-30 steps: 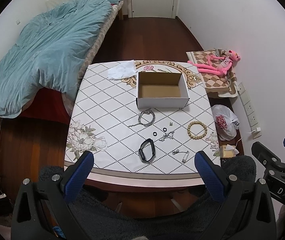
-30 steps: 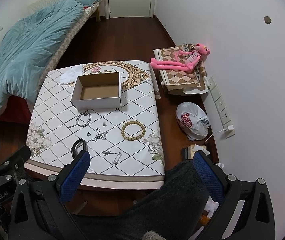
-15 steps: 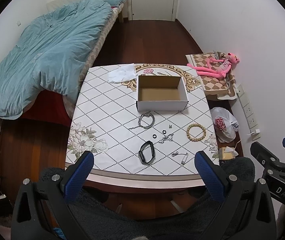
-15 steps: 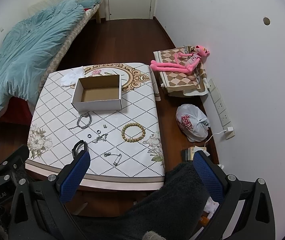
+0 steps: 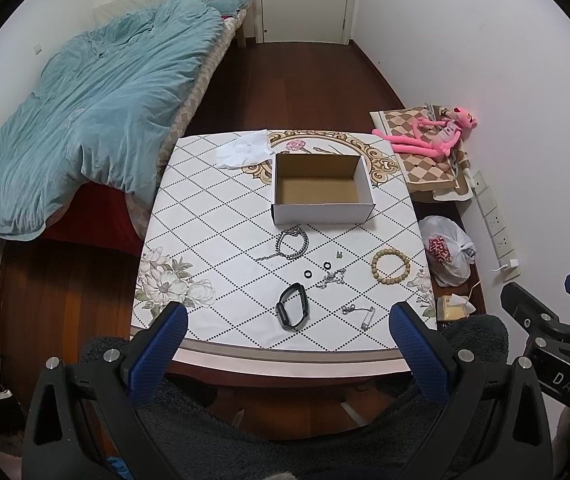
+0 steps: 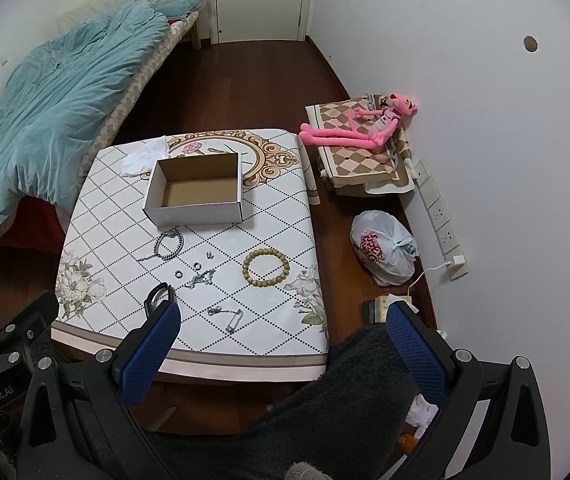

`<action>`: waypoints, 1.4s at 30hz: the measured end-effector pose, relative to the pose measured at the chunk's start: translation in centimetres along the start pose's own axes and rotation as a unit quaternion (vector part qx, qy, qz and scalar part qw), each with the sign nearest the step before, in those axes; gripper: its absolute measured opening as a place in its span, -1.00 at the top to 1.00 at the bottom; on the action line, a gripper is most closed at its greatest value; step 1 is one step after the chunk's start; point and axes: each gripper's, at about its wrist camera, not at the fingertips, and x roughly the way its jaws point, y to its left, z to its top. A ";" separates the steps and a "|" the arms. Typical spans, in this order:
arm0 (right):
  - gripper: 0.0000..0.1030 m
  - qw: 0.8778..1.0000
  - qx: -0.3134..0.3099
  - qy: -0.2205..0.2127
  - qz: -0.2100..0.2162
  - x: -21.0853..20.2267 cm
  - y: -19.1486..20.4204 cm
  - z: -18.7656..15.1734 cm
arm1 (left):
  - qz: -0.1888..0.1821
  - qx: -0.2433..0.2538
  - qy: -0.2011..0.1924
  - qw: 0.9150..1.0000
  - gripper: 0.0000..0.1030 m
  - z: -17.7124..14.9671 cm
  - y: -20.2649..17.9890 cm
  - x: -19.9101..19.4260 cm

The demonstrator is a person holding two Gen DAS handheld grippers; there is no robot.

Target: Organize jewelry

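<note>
Both grippers have drawn back and up from the worktop (image 5: 189, 216) over the last second, so I see more floor and bed (image 5: 85, 120) around it. My left gripper (image 5: 285, 344) and right gripper (image 6: 281, 340) hang off the near edge with jaws released, nothing between them. On the worktop an open box (image 5: 323, 216) sits toward the far side, nothing visible inside it. Just in front of it lies a silver chain (image 5: 291, 244); nearer me, two small black rings (image 5: 317, 270) beside a tangled silver piece (image 5: 333, 278). To the right, well apart from the box, rests a bead bracelet (image 5: 391, 267). Closest to me are a black band (image 5: 293, 311) and a pin (image 5: 361, 314). A white cloth (image 5: 245, 150) lies at the far left corner.
</note>
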 end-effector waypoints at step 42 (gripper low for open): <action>-0.93 0.990 0.053 0.132 -0.013 19.7 -1.3 -1.3 | 0.031 0.019 0.122 0.992 -0.65 -1.4 2.3 20.2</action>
